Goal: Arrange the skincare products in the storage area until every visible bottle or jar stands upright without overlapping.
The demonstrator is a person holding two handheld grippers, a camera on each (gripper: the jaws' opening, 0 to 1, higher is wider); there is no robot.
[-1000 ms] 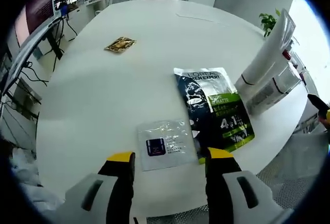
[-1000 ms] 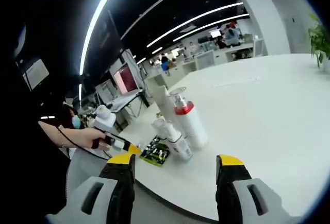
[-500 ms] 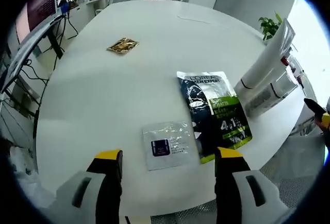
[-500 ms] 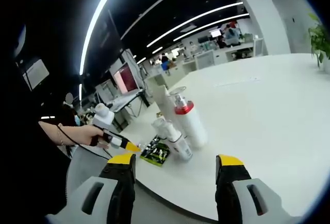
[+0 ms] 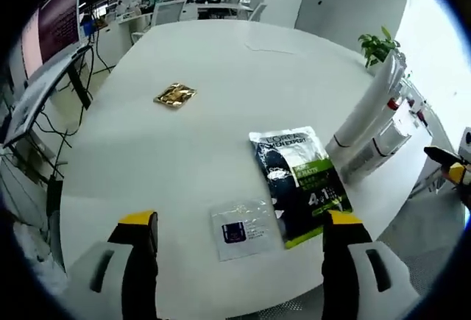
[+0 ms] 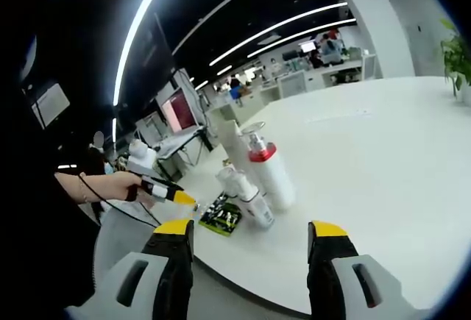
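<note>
On the white table (image 5: 184,158) lie a dark and green sachet (image 5: 298,184), a small clear sachet (image 5: 243,229) with a purple square, and a gold sachet (image 5: 174,95). A tall white tube (image 5: 364,107) and white bottles (image 5: 377,149) stand grouped at the right edge. My left gripper (image 5: 240,221) hovers open above the near edge, over the small sachet. In the right gripper view, a pump bottle with a red collar (image 6: 268,173), a smaller white bottle (image 6: 246,196) and the tube (image 6: 232,140) stand together beside the green sachet (image 6: 224,217). My right gripper (image 6: 252,226) is open, off the table's edge, holding nothing.
A hand (image 6: 110,185) holds the left gripper (image 6: 158,185) at the left of the right gripper view. The right gripper's tip (image 5: 450,167) shows at the right rim. A potted plant (image 5: 375,43) stands at the table's far side. Desks and chairs lie beyond.
The left gripper has lifted and drawn back from the sachets, and its jaws stand wider apart. The right gripper has stayed put.
</note>
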